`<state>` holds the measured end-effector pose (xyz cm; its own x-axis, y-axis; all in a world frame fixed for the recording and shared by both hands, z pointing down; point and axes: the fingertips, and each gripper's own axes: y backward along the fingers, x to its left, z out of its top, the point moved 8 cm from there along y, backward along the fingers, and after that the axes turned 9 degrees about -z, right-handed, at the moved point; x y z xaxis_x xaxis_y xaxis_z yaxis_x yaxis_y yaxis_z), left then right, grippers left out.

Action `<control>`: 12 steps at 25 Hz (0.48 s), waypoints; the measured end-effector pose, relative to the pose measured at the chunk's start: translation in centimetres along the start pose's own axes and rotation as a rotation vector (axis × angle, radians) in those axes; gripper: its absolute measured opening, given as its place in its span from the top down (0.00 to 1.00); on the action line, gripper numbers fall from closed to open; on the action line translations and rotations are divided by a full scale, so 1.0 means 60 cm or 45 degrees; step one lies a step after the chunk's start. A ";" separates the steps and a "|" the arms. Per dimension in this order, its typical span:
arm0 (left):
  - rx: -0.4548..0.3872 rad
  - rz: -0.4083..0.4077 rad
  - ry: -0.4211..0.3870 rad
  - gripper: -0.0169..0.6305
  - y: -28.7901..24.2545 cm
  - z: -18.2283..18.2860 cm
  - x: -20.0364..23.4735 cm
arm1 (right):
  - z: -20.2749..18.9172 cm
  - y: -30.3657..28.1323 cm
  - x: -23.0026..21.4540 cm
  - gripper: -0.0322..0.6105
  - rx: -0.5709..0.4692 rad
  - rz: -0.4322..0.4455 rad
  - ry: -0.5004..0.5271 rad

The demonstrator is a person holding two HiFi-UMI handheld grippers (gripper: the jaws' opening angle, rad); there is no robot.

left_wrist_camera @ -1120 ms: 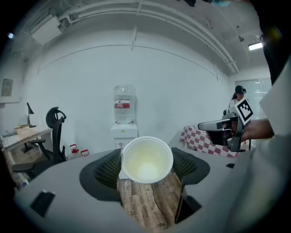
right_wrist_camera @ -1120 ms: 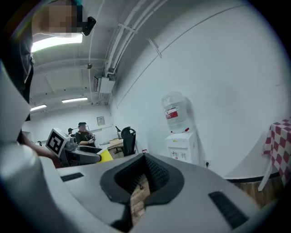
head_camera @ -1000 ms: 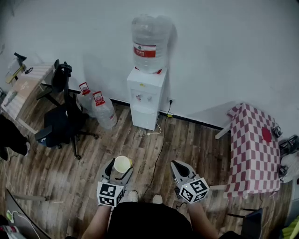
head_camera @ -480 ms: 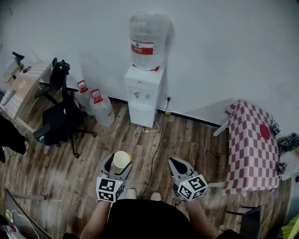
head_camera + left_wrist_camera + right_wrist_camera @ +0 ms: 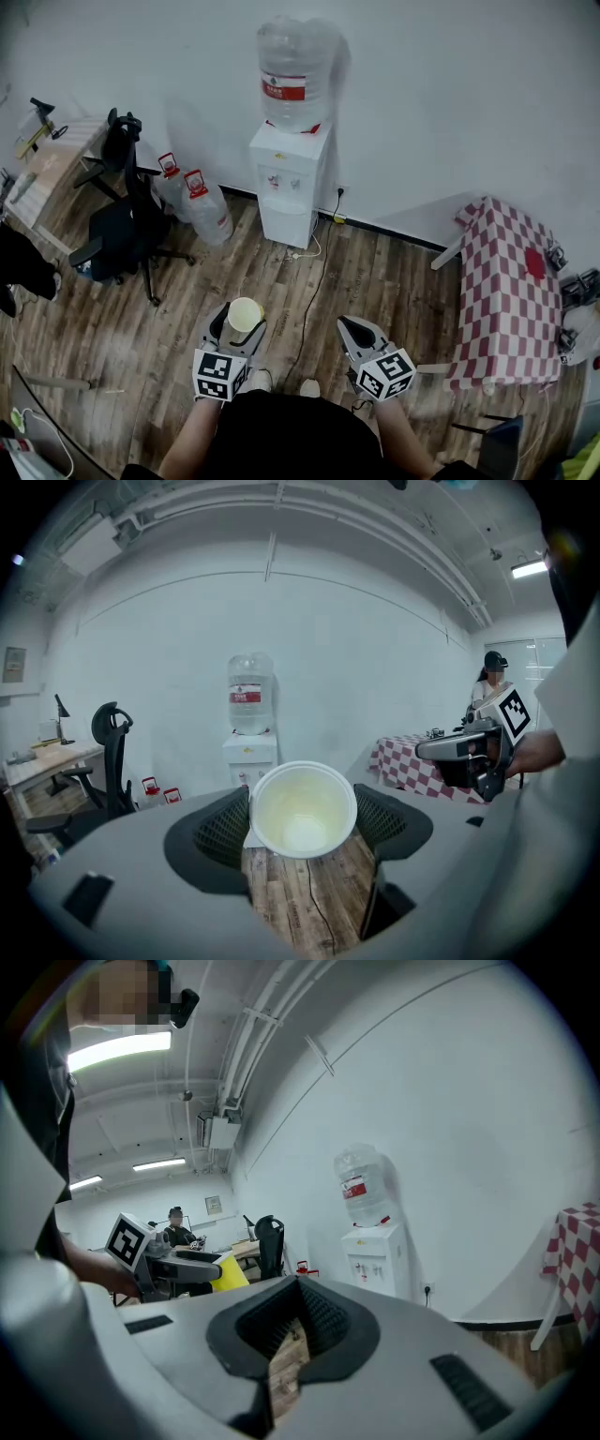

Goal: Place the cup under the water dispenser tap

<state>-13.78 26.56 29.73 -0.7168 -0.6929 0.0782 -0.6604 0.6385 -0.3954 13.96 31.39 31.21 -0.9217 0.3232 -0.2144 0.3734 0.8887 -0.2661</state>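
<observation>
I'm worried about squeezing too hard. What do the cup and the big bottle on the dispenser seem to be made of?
The cup looks like thin paper or light plastic, matte and pale cream inside with a rolled rim; which of the two is unclear. The bottle looks like clear, glossy rigid plastic: the wall shows through it.

Cup: one. Water dispenser: one, with one top bottle. Spare bottles on floor: two. Office chair: one. Checkered table: one. Hand-held grippers: two.
</observation>
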 end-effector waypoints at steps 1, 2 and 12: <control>-0.004 0.004 -0.001 0.42 0.000 0.001 -0.008 | -0.003 0.005 -0.005 0.93 0.001 0.001 -0.005; -0.007 0.010 -0.001 0.42 0.000 0.001 -0.015 | -0.006 0.011 -0.010 0.93 0.001 0.003 -0.009; 0.036 0.018 0.033 0.42 -0.010 -0.030 -0.089 | -0.052 0.063 -0.043 0.93 0.065 0.032 -0.039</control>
<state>-9.96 30.51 31.20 -0.7317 -0.6748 0.0963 -0.6440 0.6381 -0.4221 17.39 34.92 33.67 -0.9085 0.3347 -0.2500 0.4023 0.8622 -0.3077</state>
